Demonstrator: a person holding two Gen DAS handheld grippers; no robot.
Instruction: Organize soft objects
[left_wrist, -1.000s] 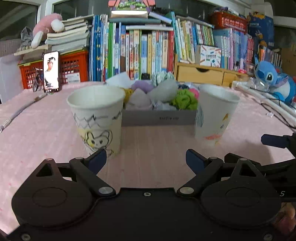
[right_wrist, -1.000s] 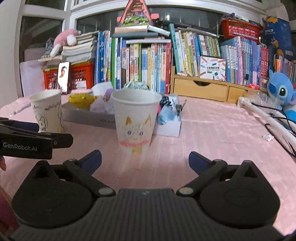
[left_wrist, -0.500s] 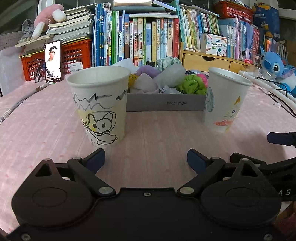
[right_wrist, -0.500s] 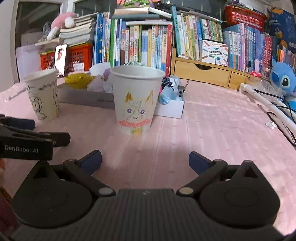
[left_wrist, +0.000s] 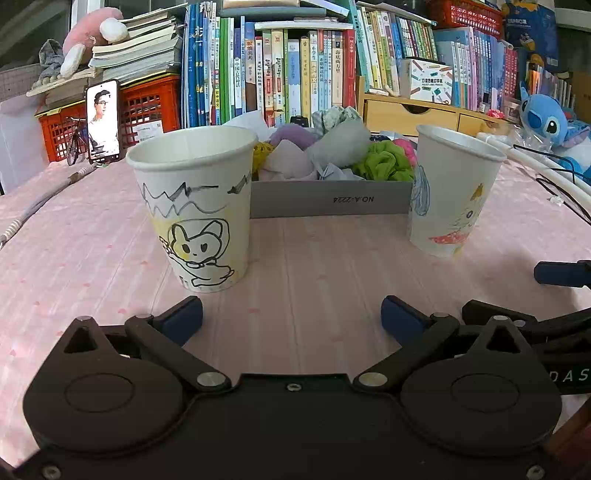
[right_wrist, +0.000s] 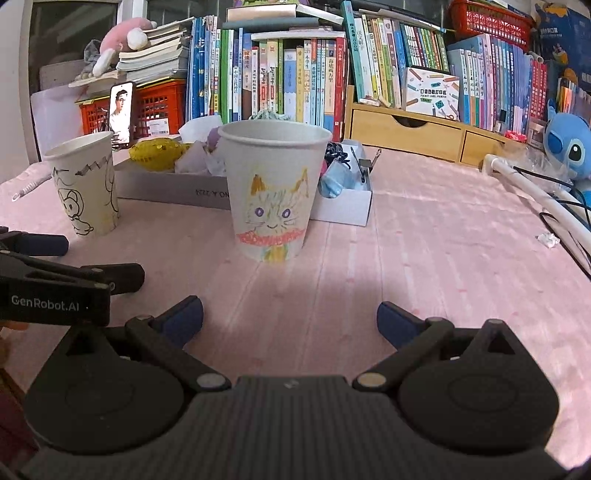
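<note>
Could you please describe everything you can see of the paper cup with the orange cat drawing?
The cat cup is a white paper cup with a rolled rim, hand-drawn with an orange-eared, purple-eyed cat above a red collar. It stands upright and open-topped on the pink tablecloth, just in front of the grey box. Its inside is not visible. Nothing grips it.

Left wrist view: low over the pink tablecloth (left_wrist: 314, 295), facing the bookshelf (left_wrist: 295, 66), near the rabbit cup (left_wrist: 195, 206).
Right wrist view: same heading, set rightward, near the cat cup (right_wrist: 275, 192).
Shared: both cups, grey box (left_wrist: 328, 199), bookshelf.
</note>
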